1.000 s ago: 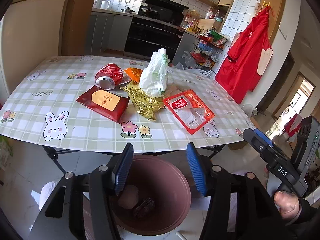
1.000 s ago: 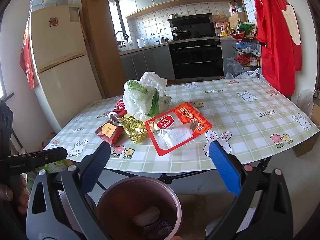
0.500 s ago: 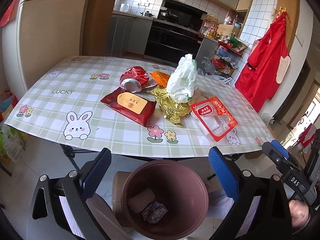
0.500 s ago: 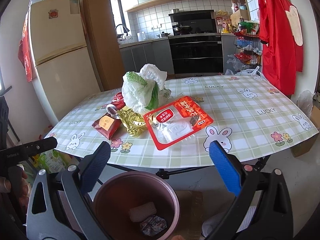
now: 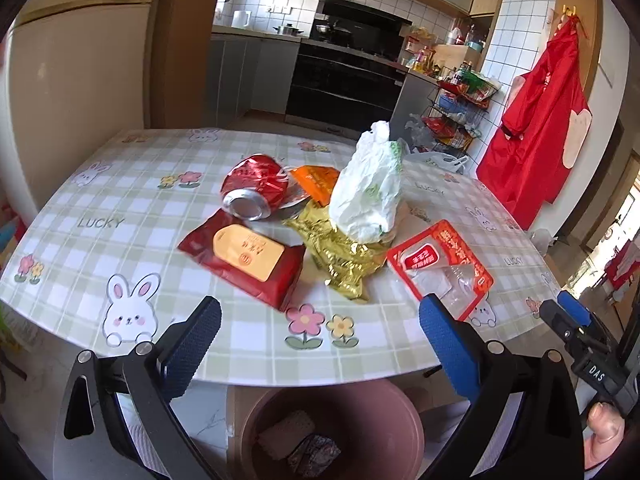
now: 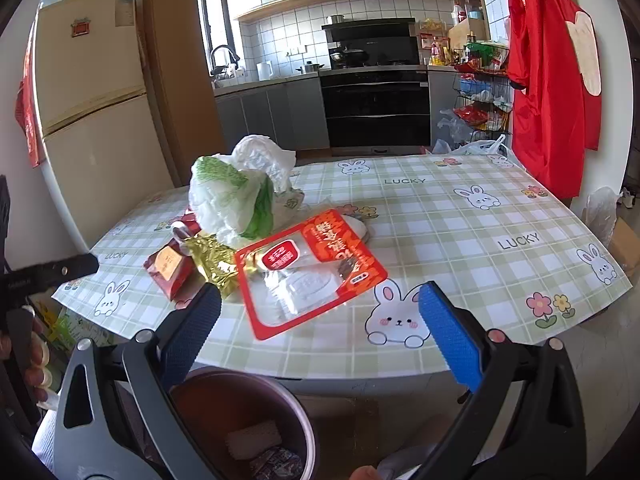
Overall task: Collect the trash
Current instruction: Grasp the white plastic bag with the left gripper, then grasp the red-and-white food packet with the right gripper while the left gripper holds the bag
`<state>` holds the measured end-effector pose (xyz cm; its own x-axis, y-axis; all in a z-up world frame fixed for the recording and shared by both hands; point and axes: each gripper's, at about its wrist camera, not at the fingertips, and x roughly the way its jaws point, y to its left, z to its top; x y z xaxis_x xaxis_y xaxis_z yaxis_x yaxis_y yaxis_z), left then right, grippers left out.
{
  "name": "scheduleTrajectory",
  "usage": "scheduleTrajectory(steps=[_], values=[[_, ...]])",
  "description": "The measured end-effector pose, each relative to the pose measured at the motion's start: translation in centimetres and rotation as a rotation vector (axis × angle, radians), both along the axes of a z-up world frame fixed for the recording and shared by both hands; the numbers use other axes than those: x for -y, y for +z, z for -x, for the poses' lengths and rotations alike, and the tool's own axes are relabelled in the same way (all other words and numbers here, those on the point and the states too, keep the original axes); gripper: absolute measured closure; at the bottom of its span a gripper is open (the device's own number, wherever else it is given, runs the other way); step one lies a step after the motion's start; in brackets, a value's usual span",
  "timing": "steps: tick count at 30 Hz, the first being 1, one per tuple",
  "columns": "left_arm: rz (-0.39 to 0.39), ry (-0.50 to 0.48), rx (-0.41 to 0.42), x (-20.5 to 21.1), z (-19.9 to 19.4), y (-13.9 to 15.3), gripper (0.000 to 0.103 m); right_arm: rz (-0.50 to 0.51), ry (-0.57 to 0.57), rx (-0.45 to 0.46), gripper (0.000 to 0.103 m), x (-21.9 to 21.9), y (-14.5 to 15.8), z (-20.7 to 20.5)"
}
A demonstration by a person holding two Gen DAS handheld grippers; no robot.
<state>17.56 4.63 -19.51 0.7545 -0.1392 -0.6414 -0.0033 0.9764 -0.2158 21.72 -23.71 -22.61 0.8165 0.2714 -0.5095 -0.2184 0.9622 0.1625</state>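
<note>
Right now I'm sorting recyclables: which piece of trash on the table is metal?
The crushed red drink can, lying on its side behind the dark red packet; the rest are wrappers.

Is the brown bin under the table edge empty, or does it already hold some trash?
Not empty: the brown bin holds a pale piece and a dark wrapper at its bottom.

A crushed red can (image 5: 256,190), red packet (image 5: 244,258), gold wrapper (image 5: 340,256), white bag (image 5: 368,192) and red-rimmed clear pouch (image 5: 442,266) cluster mid-table; the brown bin (image 5: 332,428) stands near, below.
</note>
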Motion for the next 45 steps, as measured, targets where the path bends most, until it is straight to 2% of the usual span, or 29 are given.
scheduleTrajectory(steps=[6,9,12,15,16,18,19,21,23,26,31,33,35,38,40,44,45], values=[[-0.01,-0.059,0.03,3.9,-8.4,0.3,0.006,-0.029,-0.019,-0.029,0.006,1.2,-0.7,-1.8],[0.015,-0.063,0.03,4.7,-12.2,-0.1,0.006,-0.019,-0.025,-0.047,0.006,1.6,-1.3,-2.6],[0.052,-0.009,0.019,4.7,-15.6,-0.9,0.006,-0.036,-0.021,-0.069,0.006,2.1,-1.8,-3.2],[0.056,0.01,-0.022,4.7,-17.8,-2.1,0.007,-0.026,-0.018,-0.055,0.006,2.1,-2.0,-3.2],[0.067,0.011,-0.034,4.7,-18.2,-2.4,0.012,-0.017,-0.017,-0.053,0.006,2.0,-2.2,-3.2],[0.113,-0.003,-0.075,4.2,-18.6,-3.0,0.052,-0.013,-0.015,-0.059,0.006,2.1,-2.5,-3.4],[0.122,-0.003,-0.083,4.0,-18.5,-3.1,0.058,-0.016,-0.014,-0.068,0.006,2.1,-2.7,-3.6],[0.104,0.007,-0.056,3.4,-17.8,-2.7,0.08,-0.027,-0.008,-0.085,0.006,1.9,-3.1,-4.0],[0.088,0.011,-0.033,3.0,-17.3,-1.8,0.084,-0.05,0.008,-0.093,0.006,1.8,-3.4,-4.4],[0.116,0.015,0.037,2.0,-15.2,0.3,0.086,-0.124,0.031,-0.118,0.006,1.8,-4.1,-5.6],[0.146,0.002,0.138,0.7,-10.7,3.3,0.086,-0.244,-0.022,-0.167,0.006,3.0,-5.6,-8.4],[0.152,-0.003,0.164,0.0,-8.8,3.9,0.086,-0.299,-0.024,-0.184,0.006,3.5,-6.2,-9.2],[0.148,-0.006,0.171,-0.7,-7.2,3.8,0.086,-0.309,-0.019,-0.2,0.008,3.7,-6.8,-10.1],[0.132,-0.002,0.159,-2.0,-5.1,3.1,0.086,-0.274,-0.008,-0.234,0.019,3.3,-7.5,-11.2],[0.12,0.01,0.146,-2.8,-4.0,2.5,0.085,-0.281,-0.003,-0.256,0.034,3.1,-8.0,-11.5],[0.108,0.043,0.116,-3.9,-2.1,1.2,0.085,-0.292,-0.012,-0.283,0.05,2.7,-8.8,-11.6],[0.112,0.048,0.109,-4.1,-1.7,0.8,0.085,-0.29,-0.013,-0.287,0.057,2.6,-8.9,-11.6]])
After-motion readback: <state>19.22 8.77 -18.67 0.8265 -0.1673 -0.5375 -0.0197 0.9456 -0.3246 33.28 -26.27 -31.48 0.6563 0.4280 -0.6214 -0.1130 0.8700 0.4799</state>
